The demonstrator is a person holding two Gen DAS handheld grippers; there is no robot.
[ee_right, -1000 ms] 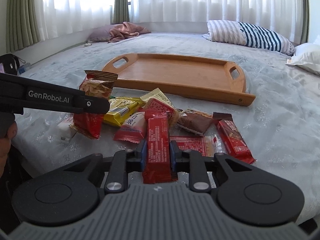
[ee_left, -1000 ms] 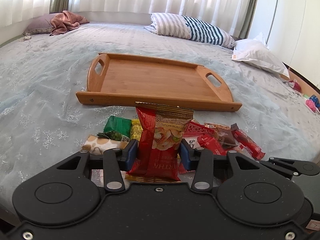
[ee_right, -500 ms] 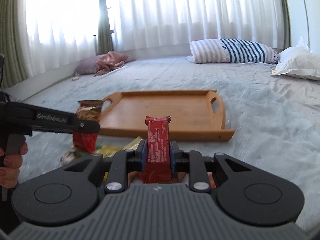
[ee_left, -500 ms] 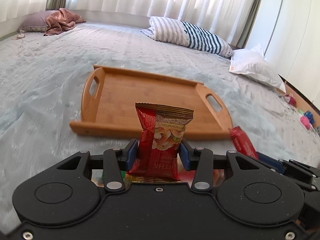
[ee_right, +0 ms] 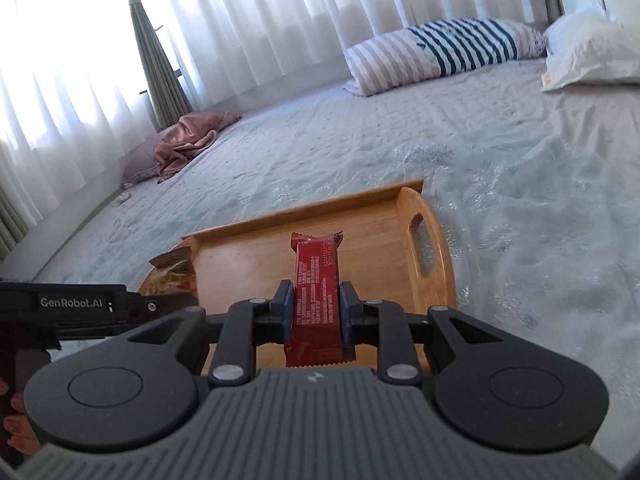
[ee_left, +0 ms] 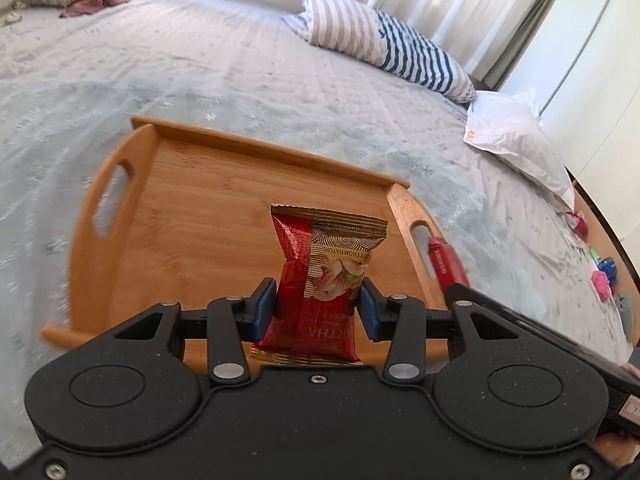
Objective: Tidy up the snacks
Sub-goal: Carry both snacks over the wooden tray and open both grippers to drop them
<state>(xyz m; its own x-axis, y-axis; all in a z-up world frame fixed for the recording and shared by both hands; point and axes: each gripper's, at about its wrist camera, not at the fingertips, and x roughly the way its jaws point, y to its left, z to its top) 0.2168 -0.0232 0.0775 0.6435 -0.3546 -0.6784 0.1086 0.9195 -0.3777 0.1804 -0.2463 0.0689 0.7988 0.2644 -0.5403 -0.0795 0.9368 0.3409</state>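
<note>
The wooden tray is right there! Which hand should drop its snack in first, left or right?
Probably the left. The left gripper holds the red nut packet over the middle of the wooden tray. The right gripper holds its red snack bar nearer the tray's handle end.

pale blue-grey bedspread (ee_left: 240,60) covers the bed; striped pillow (ee_left: 384,36) lies at the far end, just beside a white pillow (ee_left: 516,140); pink crumpled cloth (ee_right: 188,140) rests near the window; white sheer curtains (ee_right: 260,20) hang behind; green drape (ee_right: 156,48) hangs among them.
</note>
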